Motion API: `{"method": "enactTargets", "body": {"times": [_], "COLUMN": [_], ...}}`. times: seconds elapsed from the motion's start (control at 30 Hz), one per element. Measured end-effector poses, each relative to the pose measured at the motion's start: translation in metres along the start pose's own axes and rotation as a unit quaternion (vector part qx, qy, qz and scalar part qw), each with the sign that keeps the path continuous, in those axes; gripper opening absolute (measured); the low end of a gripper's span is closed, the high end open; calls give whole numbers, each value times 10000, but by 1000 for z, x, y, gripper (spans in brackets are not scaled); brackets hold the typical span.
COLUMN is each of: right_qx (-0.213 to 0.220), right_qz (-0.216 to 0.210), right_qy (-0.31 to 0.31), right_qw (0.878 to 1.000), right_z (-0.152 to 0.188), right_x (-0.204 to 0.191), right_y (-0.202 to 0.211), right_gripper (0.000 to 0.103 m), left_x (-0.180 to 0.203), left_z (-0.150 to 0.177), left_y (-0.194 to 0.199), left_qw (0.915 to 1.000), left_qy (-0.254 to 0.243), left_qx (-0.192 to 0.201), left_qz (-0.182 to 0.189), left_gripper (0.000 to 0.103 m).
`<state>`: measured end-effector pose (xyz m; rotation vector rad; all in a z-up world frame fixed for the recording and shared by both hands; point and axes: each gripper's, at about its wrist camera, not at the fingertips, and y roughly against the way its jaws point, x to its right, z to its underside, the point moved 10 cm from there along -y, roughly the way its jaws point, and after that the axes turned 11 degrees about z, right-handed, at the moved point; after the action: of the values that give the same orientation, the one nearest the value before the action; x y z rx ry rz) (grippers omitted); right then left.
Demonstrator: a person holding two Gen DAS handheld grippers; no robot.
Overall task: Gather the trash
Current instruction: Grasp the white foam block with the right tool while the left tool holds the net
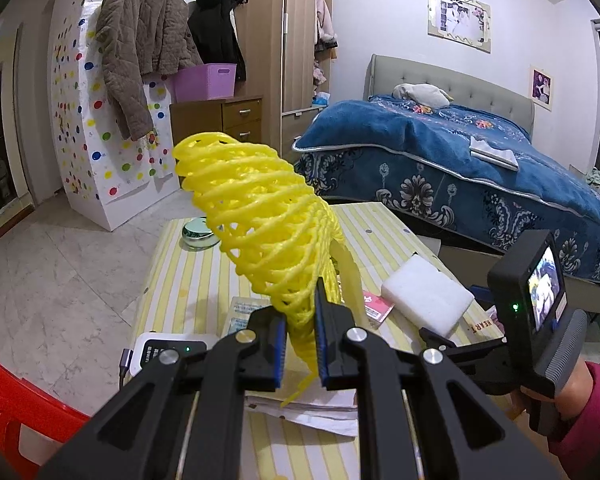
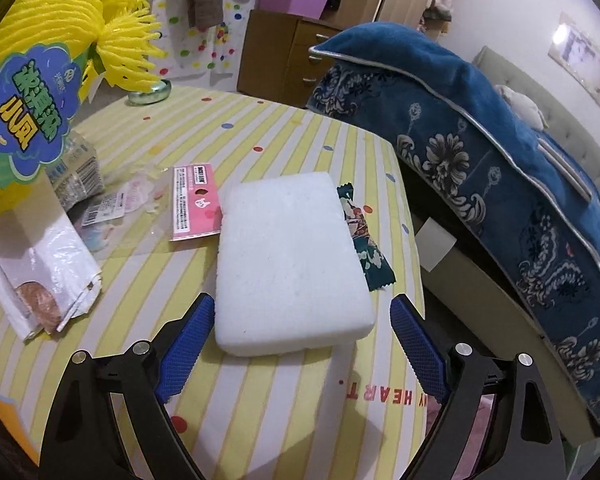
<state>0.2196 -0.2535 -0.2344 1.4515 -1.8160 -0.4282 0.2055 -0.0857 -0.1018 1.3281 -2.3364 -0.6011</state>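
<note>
My left gripper (image 1: 302, 344) is shut on the lower end of a yellow foam net sleeve (image 1: 256, 216), which rises up and to the left above the table. In the right wrist view the same net (image 2: 60, 12) carries a blue and green label (image 2: 24, 120) at the far left. My right gripper (image 2: 302, 320) stands open over the striped table (image 2: 280, 400). The near end of a white foam block (image 2: 288, 256) lies between its blue pads (image 2: 416, 344), which do not press on it. The left wrist view shows the block (image 1: 428, 294) beside the right gripper's body (image 1: 540, 304).
On the table lie a pink card package (image 2: 194, 204), a green wrapper (image 2: 364, 244), a white paper bag (image 2: 48, 276), clear plastic wrap (image 2: 112, 204) and a round green tin (image 2: 150, 94). A blue-covered bed (image 2: 480, 140) runs along the right. A red chair (image 1: 12, 400) stands at the left.
</note>
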Motion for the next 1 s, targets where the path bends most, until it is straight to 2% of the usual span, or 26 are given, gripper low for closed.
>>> {"method": "enactTargets", "body": {"times": [0.07, 0.13, 0.27, 0.4, 0.5, 0.57, 0.6, 0.8, 0.9, 1.0], "right_qx": [28, -15, -156, -76, 206, 314, 295, -477, -729, -782], "right_qz": [-26, -84, -630, -1080, -868, -261, -104, 947, 977, 613], "right_qy": [-1, -27, -222, -626, -801, -863, -911, -1125, -1102, -882], "right_qw": [10000, 10000, 9976, 9922, 9928, 9954, 9954, 9880, 9864, 9911], "right_z": [0, 2, 11, 16, 12, 7, 6, 19, 27, 26], "right_x": [-1, -2, -14, -15, 2, 25, 34, 87, 92, 74], "right_y": [2, 4, 20, 47, 68, 70, 67, 11, -10, -15], "right_gripper": [72, 65, 63, 63, 64, 64, 64, 64, 65, 65], "left_x": [-1, 2, 5, 8, 11, 13, 15, 14, 10, 9], "left_z": [1, 1, 3, 8, 10, 8, 7, 5, 6, 6], "left_y": [1, 1, 7, 16, 23, 26, 28, 33, 32, 31], "left_qw": [10000, 10000, 10000, 10000, 10000, 10000, 9999, 9998, 9998, 9997], "left_qy": [6, 17, 23, -22, -59, -71, -77, -111, -79, -77], "left_qx": [-4, -6, 7, 14, 27, 55, 83, 137, 132, 122], "left_qz": [-2, 6, 19, -3, -24, -25, -27, -108, -161, -190], "left_gripper": [10, 10, 10, 10, 10, 10, 10, 10, 10, 10]}}
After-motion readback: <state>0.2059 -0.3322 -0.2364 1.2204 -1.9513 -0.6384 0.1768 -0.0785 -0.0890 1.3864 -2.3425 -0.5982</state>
